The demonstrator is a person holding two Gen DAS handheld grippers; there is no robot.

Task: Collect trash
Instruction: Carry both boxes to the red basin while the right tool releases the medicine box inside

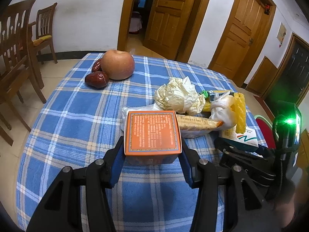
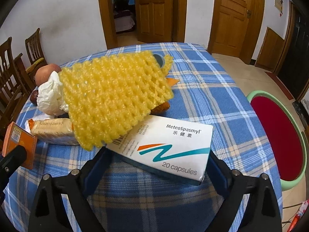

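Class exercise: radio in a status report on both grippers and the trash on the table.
Left gripper shut on orange box. Right gripper open, jaws either side of white capsule box. Yellow foam net overlaps that box's far corner.

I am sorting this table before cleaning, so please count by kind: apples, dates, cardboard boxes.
Round reddish apple: 1
Wrinkled dark red dates: 2
Cardboard boxes: 2 (orange cardboard box, white cardboard medicine box)
Total: 5
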